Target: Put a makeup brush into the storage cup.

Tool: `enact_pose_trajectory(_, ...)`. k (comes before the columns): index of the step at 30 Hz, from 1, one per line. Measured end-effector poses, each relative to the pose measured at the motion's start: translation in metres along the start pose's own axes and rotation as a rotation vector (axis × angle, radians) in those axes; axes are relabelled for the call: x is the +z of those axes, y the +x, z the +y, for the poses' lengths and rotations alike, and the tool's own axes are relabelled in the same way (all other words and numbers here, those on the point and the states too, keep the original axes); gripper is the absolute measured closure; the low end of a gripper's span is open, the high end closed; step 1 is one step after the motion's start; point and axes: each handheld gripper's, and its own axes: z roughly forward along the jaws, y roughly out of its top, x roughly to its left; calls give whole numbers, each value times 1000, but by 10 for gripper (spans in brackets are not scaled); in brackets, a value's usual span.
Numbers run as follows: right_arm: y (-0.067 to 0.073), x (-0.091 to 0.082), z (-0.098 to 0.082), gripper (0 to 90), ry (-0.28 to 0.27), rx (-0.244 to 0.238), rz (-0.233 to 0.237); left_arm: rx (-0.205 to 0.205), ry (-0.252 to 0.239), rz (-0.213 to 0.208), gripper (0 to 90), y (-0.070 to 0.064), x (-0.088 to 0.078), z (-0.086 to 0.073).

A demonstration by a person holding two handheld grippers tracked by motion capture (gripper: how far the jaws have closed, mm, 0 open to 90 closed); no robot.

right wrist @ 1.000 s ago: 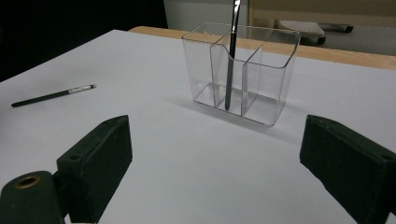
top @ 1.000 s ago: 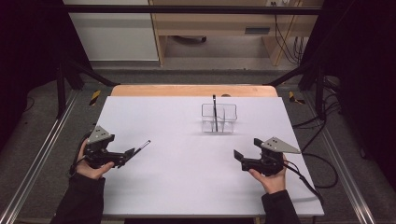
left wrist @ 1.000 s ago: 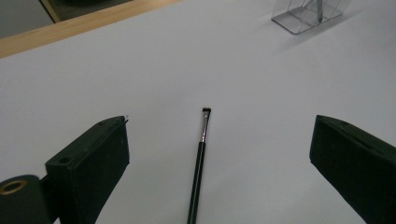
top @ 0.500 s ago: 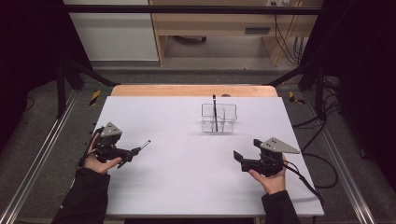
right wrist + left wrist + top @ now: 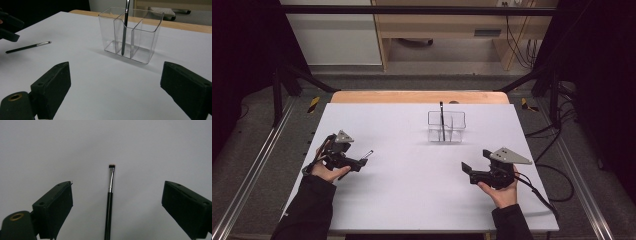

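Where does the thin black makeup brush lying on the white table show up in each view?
High view: the thin black makeup brush lies at left, just ahead of the left tool.
Left gripper view: centre, running up from the bottom edge between the open jaws.
Right gripper view: far left, flat on the table.
Shared landmark: the clear plastic divided organiser, holding another upright brush, seen in the high and right gripper views.

Your white table (image 5: 412, 200) has a bare wooden strip along its far edge. A thin black makeup brush (image 5: 109, 205) lies flat at your left. A clear, divided plastic organizer (image 5: 140, 40) stands toward the far side.
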Motion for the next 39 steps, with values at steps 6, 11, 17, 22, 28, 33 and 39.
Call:
enact_pose_trajectory(6, 0, 1, -1, 101, 6, -3, 0, -6, 22, -2, 122, 1, 5, 1)
enact_pose_trajectory(11, 0, 2, -1, 101, 9, -3, 5, 5, 55, 6, 128, 1, 7, 9)
enact_pose_trajectory(17, 0, 1, 0, 101, 7, -3, 6, 9, 77, 7, 173, 1, 12, 12)
enact_pose_trajectory(22, 0, 2, -1, 101, 13, -4, 9, 19, 118, 15, 248, 2, 18, 11)
enact_pose_trajectory(28, 0, 3, -1, 101, 16, -5, 8, 11, 168, 15, 378, 5, 25, 8)
enact_pose_trajectory(33, 1, 4, -2, 101, 23, -4, 9, 19, 207, 7, 450, 6, 30, 6)
enact_pose_trajectory(39, 1, 5, -2, 101, 26, -6, 10, 21, 233, -6, 554, 5, 35, 5)
